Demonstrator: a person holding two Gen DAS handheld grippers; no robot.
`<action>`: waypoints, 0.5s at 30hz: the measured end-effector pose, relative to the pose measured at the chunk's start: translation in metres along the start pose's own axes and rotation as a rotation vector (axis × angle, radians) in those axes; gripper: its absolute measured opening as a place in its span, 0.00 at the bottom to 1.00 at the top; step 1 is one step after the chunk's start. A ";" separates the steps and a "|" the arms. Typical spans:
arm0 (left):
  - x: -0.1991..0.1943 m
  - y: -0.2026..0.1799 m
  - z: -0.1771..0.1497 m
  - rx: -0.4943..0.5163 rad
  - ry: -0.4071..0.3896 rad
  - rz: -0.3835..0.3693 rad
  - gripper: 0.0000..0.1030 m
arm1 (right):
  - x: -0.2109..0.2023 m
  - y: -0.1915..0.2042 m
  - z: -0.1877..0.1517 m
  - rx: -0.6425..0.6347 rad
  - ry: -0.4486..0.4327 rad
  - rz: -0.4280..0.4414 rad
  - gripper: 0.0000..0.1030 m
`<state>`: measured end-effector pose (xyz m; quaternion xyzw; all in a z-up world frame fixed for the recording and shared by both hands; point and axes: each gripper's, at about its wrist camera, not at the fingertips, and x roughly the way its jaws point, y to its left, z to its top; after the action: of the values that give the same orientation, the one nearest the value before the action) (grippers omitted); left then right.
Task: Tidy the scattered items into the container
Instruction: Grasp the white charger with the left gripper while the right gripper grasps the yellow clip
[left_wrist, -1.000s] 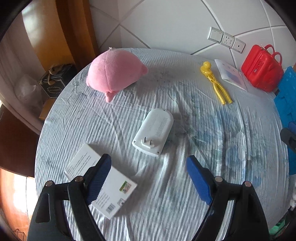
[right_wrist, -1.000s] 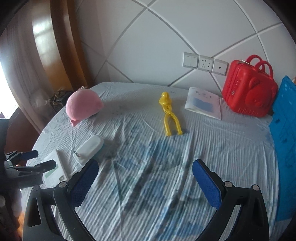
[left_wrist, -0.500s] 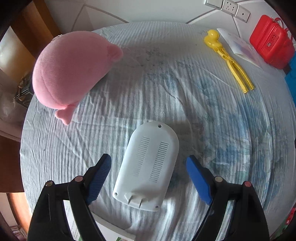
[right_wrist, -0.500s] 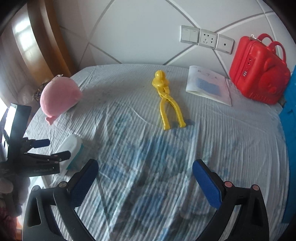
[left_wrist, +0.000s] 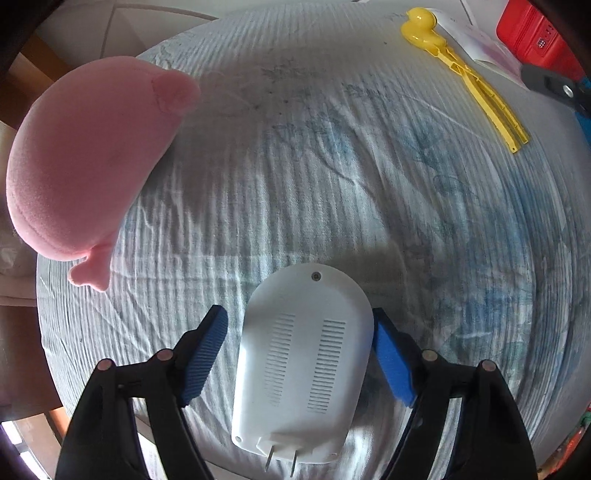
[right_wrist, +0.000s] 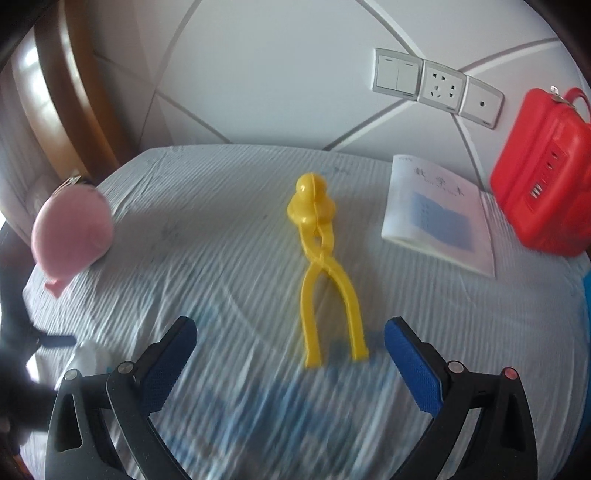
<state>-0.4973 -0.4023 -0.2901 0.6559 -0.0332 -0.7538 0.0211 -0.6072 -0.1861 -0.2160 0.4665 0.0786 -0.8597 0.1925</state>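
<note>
A white plug-in device (left_wrist: 303, 362) with two prongs lies on the striped cloth between the pads of my left gripper (left_wrist: 301, 354). The right pad touches its edge; the left pad stands a little off it. The jaws are open around it. A pink plush toy (left_wrist: 85, 162) lies to the far left. My right gripper (right_wrist: 291, 362) is open and empty, just short of the handles of yellow duck-shaped tongs (right_wrist: 321, 273). The plush (right_wrist: 72, 232) and the white device (right_wrist: 86, 360) also show at the left in the right wrist view.
A thin booklet (right_wrist: 439, 232) and a red case (right_wrist: 546, 184) sit at the far right by the wall. Wall sockets (right_wrist: 439, 88) are behind the table. The table's round edge (left_wrist: 48, 317) drops off at the left. The tongs (left_wrist: 476, 81) show far right in the left wrist view.
My left gripper has moved forward and down, so the white device now sits between its pads, which have narrowed. My right gripper has moved closer to the yellow tongs.
</note>
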 end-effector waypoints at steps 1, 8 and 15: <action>0.001 0.002 0.000 0.000 0.002 -0.004 0.74 | 0.009 -0.003 0.007 -0.002 -0.005 -0.006 1.00; 0.003 0.012 -0.001 -0.004 0.017 -0.056 0.72 | 0.071 -0.014 0.046 -0.008 0.010 -0.032 0.99; 0.004 0.019 -0.001 -0.003 0.036 -0.083 0.72 | 0.111 -0.015 0.066 -0.024 0.032 -0.075 0.90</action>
<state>-0.4967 -0.4213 -0.2924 0.6703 -0.0041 -0.7420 -0.0087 -0.7187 -0.2220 -0.2730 0.4744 0.1094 -0.8578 0.1644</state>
